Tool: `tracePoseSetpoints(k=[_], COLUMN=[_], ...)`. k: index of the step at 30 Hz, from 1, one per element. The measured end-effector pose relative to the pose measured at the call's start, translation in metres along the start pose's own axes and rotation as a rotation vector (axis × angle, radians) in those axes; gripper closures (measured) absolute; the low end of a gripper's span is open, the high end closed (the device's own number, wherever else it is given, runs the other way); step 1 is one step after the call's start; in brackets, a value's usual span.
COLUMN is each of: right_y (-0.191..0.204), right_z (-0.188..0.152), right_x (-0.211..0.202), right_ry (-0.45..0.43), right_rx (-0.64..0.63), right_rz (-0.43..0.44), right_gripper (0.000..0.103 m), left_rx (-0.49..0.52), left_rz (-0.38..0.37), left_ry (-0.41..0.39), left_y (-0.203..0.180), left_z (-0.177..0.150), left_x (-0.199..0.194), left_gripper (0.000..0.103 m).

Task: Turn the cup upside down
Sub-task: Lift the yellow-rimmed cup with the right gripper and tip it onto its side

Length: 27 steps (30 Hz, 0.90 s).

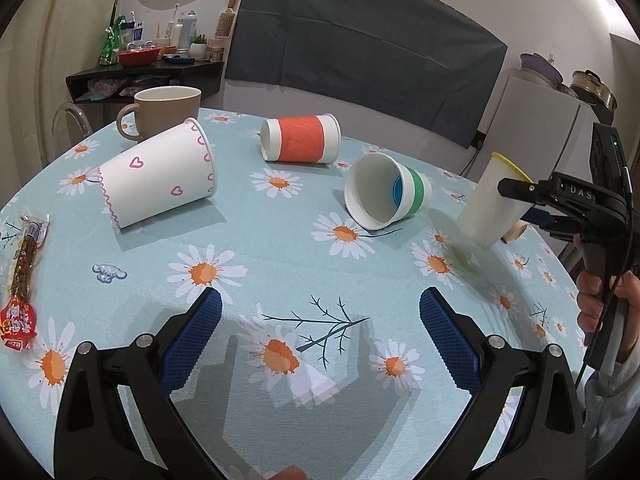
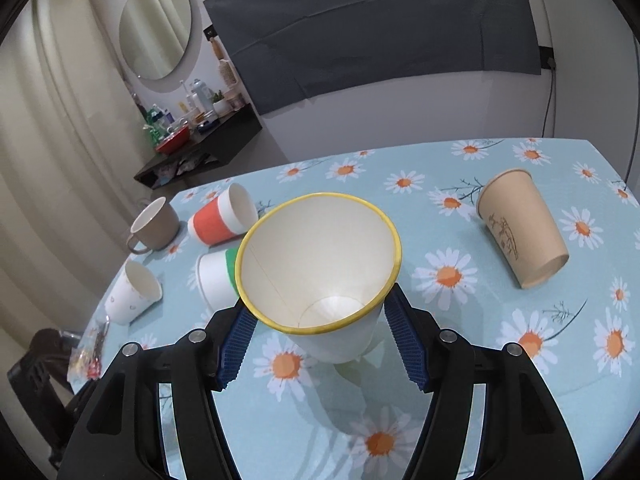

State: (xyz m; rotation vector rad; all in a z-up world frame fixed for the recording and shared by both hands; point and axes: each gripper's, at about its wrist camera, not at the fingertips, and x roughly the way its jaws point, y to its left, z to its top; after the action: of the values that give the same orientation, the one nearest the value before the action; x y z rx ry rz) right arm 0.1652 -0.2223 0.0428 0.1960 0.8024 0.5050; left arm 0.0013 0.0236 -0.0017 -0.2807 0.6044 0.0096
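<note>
My right gripper [image 2: 320, 332] is shut on a white paper cup with a yellow rim [image 2: 320, 268], holding it tilted, mouth up, just above the daisy tablecloth [image 2: 460, 380]. The same cup [image 1: 490, 204] and the right gripper [image 1: 532, 202] show at the right in the left wrist view. My left gripper [image 1: 320, 336] is open and empty over the near part of the table, well short of the cups.
Lying on their sides: a heart-print cup [image 1: 160, 174], an orange-banded cup [image 1: 300, 139], a green-banded cup [image 1: 386, 190], a brown cup [image 2: 524, 228]. A brown mug [image 1: 164, 114] stands at the back left. A snack packet [image 1: 22, 280] lies at the left edge.
</note>
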Motion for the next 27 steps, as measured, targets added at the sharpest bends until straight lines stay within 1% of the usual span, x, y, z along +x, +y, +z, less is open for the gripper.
tracePoseSetpoints(k=[3,5,8,10,12,15,17,18,21,25,27], right_y=[0.006,0.01,0.012,0.011,0.01,0.007,0.001,-0.001,-0.01,-0.012,-0.013], right_z=[-0.013,-0.02,-0.031,-0.038,-0.044,-0.052,-0.059,-0.061,-0.072,-0.085,-0.089], right_x=[-0.003,-0.006,-0.008,-0.009,-0.01,-0.008,-0.005,-0.002,0.01,0.028,0.037], right_ry=[0.021,0.023,0.032,0.039,0.04,0.04,0.036,0.04,0.064,0.11,0.137], right_rx=[0.016,0.022,0.068,0.113,0.151,0.213,0.271,0.307,0.438,0.575,0.63], right_rz=[0.038,0.06,0.111,0.157,0.183,0.232,0.246,0.267,0.369,0.489,0.51], right_gripper=[0.042,0.042,0.042,0.042,0.042,0.042,0.042,0.042,0.042,0.042,0.042], left_rx=[0.041,0.077,0.117,0.13,0.134,0.132,0.129,0.129,0.138,0.149,0.151], left_rz=[0.004,0.002,0.011,0.017,0.014,0.007,-0.003,-0.007,-0.014,-0.017,-0.013], left_ry=[-0.02,-0.016,-0.014,-0.025,-0.032,-0.022,-0.015,-0.014,-0.024,-0.043,-0.046], left_y=[-0.007,-0.012,-0.019,-0.021,-0.021,-0.02,-0.02,-0.019,-0.021,-0.023,-0.024], left_z=[-0.002,-0.003,-0.004,-0.006,-0.007,-0.006,-0.006,-0.006,-0.006,-0.008,-0.008], left_x=[-0.003,-0.002,-0.002,-0.004,-0.005,-0.004,-0.002,-0.002,-0.004,-0.007,-0.007], left_gripper=[0.006,0.006,0.006,0.006,0.006,0.006,0.006,0.006,0.006,0.006,0.006])
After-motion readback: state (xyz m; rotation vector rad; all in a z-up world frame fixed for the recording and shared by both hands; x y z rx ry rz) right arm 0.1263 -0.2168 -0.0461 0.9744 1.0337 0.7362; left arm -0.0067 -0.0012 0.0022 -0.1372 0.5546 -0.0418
